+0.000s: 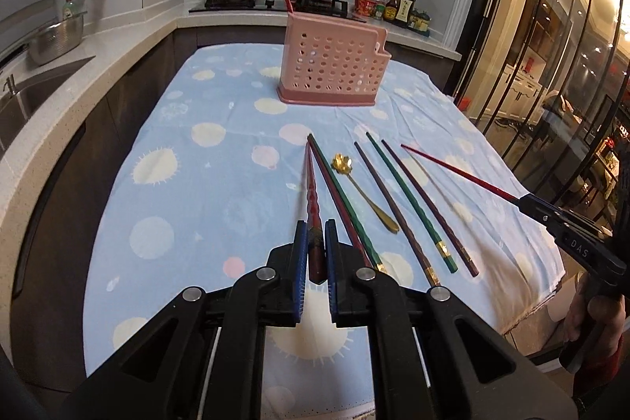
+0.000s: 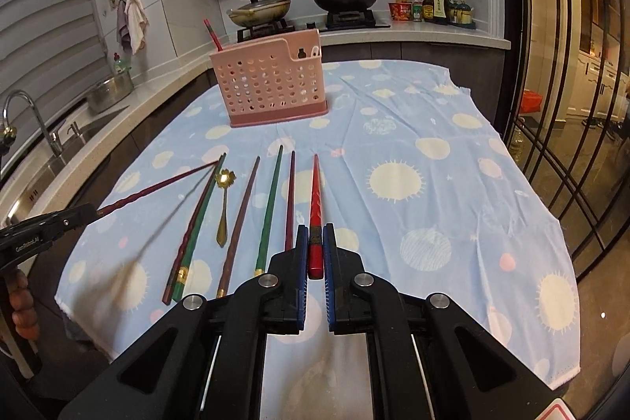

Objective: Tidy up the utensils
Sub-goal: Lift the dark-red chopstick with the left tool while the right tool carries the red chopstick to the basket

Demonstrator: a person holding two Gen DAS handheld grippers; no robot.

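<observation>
My left gripper (image 1: 315, 229) is shut on a dark red chopstick (image 1: 311, 184), held above the cloth and pointing at the pink utensil holder (image 1: 330, 65). My right gripper (image 2: 315, 235) is shut on a bright red chopstick (image 2: 315, 199); both also show in the left wrist view (image 1: 527, 201), (image 1: 453, 174). Several chopsticks, dark red, green and maroon (image 1: 409, 195) (image 2: 271, 199), and a gold spoon (image 1: 362, 189) (image 2: 223, 199) lie side by side on the cloth. The holder (image 2: 271, 81) has one red chopstick (image 2: 212, 34) standing in it.
The table wears a light blue spotted cloth (image 2: 453, 164). A counter with sink (image 2: 59, 144) and steel bowl (image 2: 110, 93) runs along the left. The stove with two pans (image 2: 307, 6) and sauce bottles (image 2: 433, 2) is behind. Glass doors (image 2: 571, 105) stand on the right.
</observation>
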